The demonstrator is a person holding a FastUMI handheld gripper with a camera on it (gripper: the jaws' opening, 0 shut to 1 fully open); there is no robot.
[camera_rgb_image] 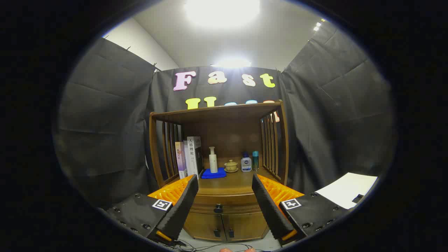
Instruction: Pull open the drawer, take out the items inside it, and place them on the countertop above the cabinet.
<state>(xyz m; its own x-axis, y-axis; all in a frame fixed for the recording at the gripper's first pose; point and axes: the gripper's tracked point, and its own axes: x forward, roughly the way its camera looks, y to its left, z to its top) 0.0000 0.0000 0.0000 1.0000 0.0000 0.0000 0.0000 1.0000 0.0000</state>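
Right now you are at the very start: the drawer [224,206] is fully closed, so nothing inside it can be seen, and your gripper [224,185] hangs in front of the cabinet [224,224] with its fingers spread wide, grasping nothing. The dark drawer knob [218,209] sits between the fingers and well beyond them, so your next move, as I judge it, is to drive forward and slightly down, centre the knob between the fingers, then clench on it and pull straight back.

Reading the countertop [232,182] from left to right, you have upright books [189,155], a blue cloth [214,173] with a white pump bottle [213,160] standing on it, a small lidded cup [231,166] on a saucer, a short white bottle [246,163] and a teal bottle [255,160] just beside it. The front strip of the countertop is bare, which looks like the easiest spot for whatever comes out. Below the drawer, the two cabinet doors [224,227] are shut.
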